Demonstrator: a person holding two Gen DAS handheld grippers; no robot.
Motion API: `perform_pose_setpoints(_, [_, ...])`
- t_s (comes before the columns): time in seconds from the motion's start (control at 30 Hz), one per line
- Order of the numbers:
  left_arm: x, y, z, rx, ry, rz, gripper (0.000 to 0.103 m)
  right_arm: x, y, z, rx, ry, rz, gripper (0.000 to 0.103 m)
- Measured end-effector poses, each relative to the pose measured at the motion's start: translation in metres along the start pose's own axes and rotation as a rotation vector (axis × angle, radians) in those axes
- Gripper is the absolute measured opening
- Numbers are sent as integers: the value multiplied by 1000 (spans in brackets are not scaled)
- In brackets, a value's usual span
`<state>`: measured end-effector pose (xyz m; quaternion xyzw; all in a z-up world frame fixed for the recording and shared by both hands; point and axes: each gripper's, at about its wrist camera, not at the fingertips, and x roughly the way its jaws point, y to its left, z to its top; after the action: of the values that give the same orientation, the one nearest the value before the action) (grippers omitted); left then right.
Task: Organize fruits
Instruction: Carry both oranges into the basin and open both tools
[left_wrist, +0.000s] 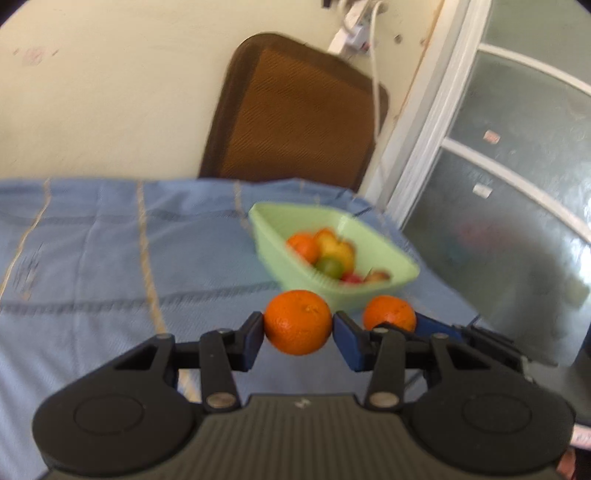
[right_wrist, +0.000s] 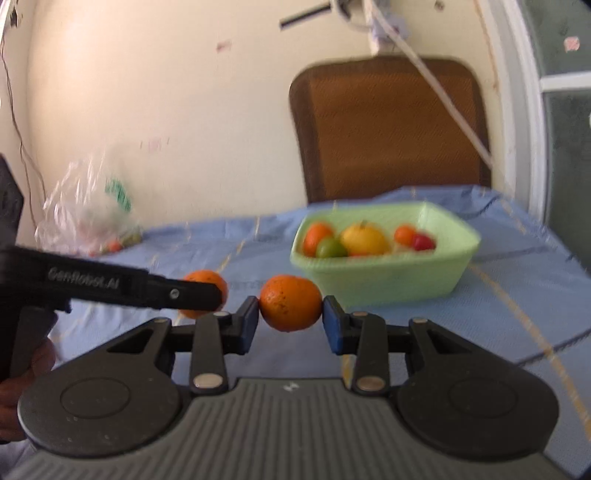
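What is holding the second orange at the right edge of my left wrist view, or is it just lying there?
Observer: It is held. In the right wrist view the right gripper pinches that orange between both blue fingers.
Operator: Is anything left of the green basket that I cannot see?
Observer: Yes. A clear plastic bag sits on the blue cloth near the wall, with something small and orange showing at its base.

Blue-clothed table (right_wrist: 517, 295), green fruit basket (right_wrist: 388, 280), clear plastic bag (right_wrist: 88, 210) at far edge
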<state>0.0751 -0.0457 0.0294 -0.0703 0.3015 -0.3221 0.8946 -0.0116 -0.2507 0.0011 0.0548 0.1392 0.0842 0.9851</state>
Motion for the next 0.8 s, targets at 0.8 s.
perform_pose_setpoints(0.8, [128,-56,71,10,95,-59,47,40,-75,18,11,-51,-159,43])
